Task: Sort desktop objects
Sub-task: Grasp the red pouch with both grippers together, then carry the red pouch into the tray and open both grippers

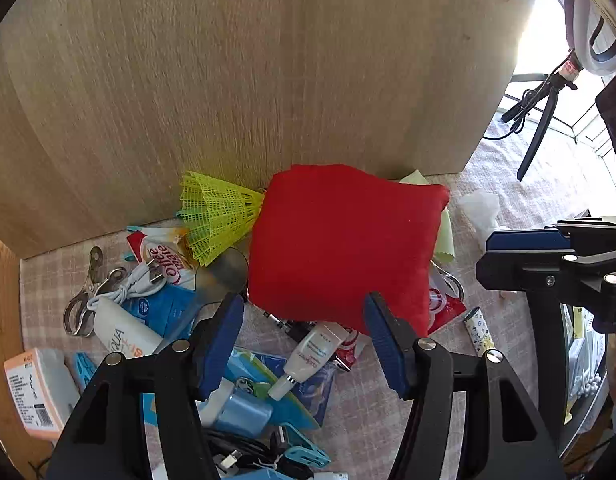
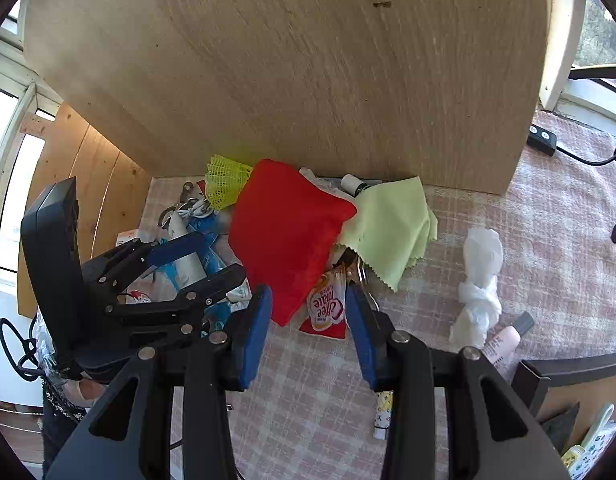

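Note:
A red cloth pouch (image 1: 340, 240) lies on top of a heap of small items on a checked tablecloth, against a wooden board. My left gripper (image 1: 303, 340) is open and empty, its blue fingertips just in front of the pouch's near edge. My right gripper (image 2: 308, 332) is open and empty, over a red Coffee-mate sachet (image 2: 326, 308) beside the pouch (image 2: 283, 232). The right gripper also shows at the right of the left wrist view (image 1: 548, 256). A yellow plastic shuttlecock (image 1: 215, 216) lies left of the pouch. A light green cloth (image 2: 392, 228) lies to its right.
The wooden board (image 1: 247, 80) stands upright behind the heap. Around the pouch lie a white tube (image 1: 312, 356), a sunscreen tube (image 1: 119, 332), a metal clip (image 1: 87, 292), a white cable (image 1: 131, 284), blue packets and a boxed item (image 1: 31, 392). Crumpled tissue (image 2: 480, 280) and a pink bottle (image 2: 504, 344) lie to the right.

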